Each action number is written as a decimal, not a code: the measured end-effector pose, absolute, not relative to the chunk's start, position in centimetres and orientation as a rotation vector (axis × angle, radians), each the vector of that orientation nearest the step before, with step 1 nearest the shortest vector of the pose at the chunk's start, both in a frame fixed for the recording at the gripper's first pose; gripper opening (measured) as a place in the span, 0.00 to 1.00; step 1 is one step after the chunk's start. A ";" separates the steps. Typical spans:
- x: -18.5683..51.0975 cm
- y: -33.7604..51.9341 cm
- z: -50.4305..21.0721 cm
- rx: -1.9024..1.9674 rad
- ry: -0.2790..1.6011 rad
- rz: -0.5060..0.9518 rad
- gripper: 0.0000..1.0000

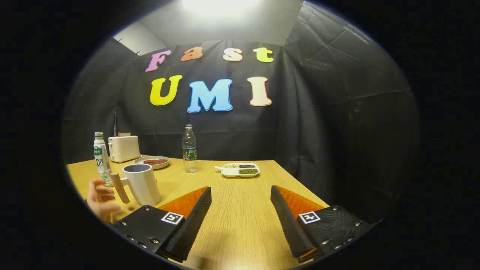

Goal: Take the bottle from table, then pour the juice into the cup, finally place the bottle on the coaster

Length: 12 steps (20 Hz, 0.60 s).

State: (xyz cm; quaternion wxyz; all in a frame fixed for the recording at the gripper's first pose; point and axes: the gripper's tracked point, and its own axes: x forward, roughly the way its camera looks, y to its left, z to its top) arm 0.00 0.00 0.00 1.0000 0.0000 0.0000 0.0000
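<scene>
Taking the white mug with a wooden handle [143, 183] as landmark: a bare hand [100, 204] hovers just left of it, fingers loosely spread, probably arranging things. Behind the mug's left side stands the white plastic juice bottle with a green label [101, 159], upright and capped, the likely one to take. Farther back sit a cream toaster [124, 148] and a grey plate of something red [152, 162]. Right of the mug stand a clear water bottle [190, 149], then a white divided tray of beans [240, 170]. The gripper [240, 204] hangs low above the wooden table [240, 217], fingers wide apart, holding nothing, right of the mug.
</scene>
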 end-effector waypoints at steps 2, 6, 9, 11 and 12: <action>0.0 0.0 0.0 0.000 0.000 0.000 0.96; 0.0 0.0 0.0 0.000 -0.001 0.000 0.96; 0.0 0.0 -0.1 0.000 -0.001 0.000 0.96; 0.0 0.0 -0.1 0.000 -0.001 0.001 0.96; -0.1 0.0 -0.1 0.000 0.001 0.001 0.96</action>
